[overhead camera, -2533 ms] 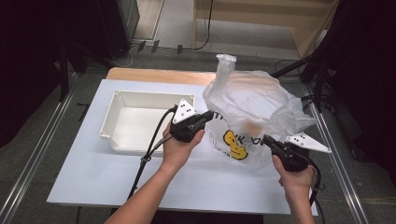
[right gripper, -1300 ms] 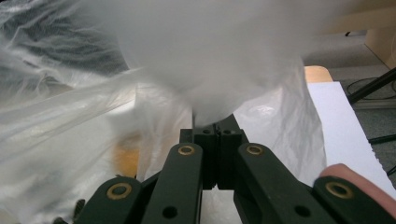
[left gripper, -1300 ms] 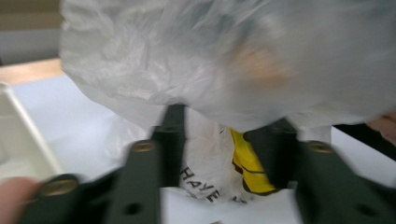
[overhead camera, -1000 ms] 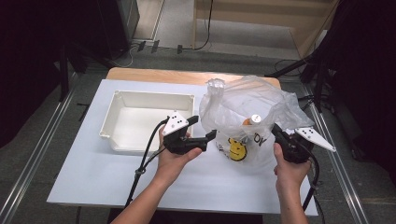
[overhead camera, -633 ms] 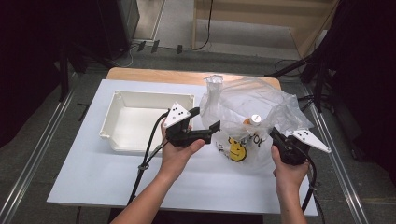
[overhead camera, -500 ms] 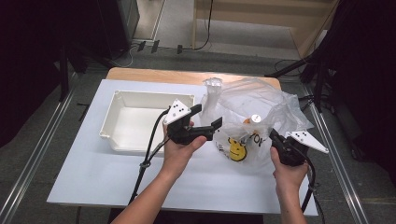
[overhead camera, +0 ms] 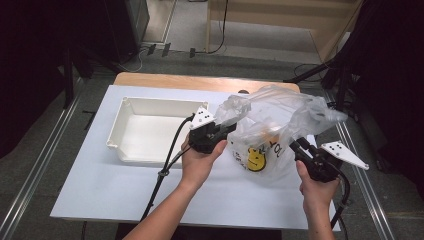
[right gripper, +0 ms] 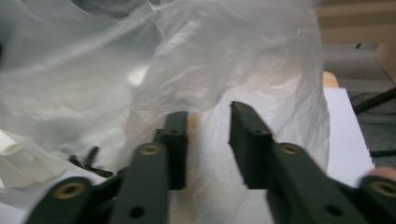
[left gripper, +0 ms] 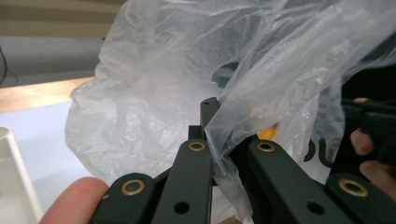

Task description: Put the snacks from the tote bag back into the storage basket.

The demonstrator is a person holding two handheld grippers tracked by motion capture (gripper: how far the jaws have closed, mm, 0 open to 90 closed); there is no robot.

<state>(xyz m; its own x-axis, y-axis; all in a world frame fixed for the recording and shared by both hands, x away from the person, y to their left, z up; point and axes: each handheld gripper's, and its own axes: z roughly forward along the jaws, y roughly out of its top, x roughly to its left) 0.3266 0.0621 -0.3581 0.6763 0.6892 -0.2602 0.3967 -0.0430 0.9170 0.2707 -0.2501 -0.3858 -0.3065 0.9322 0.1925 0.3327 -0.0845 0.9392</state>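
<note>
A clear plastic bag (overhead camera: 280, 120) with a yellow smiley face (overhead camera: 256, 160) stands on the white table, with something orange dimly visible inside. My left gripper (overhead camera: 226, 130) is at the bag's left upper edge. Its jaws have just been closing and now pinch a fold of the film (left gripper: 224, 140), seen up close in the left gripper view, where that gripper (left gripper: 215, 135) is shut. My right gripper (overhead camera: 296, 146) is at the bag's right side. Its jaws have just been opening and stand apart (right gripper: 208, 126), with crumpled film (right gripper: 233, 60) beyond them and nothing pressed.
A white rectangular tray (overhead camera: 120, 135) sits left of the bag, close behind the left hand. A wooden strip (overhead camera: 165, 80) runs along the table's back edge. Metal rails (overhead camera: 30, 170) flank the table, and cables trail from both grippers.
The left gripper moved right to the bag's left edge and shut on it. The right gripper's jaws came apart off the bag's right side. The bag's top sagged and spread.
</note>
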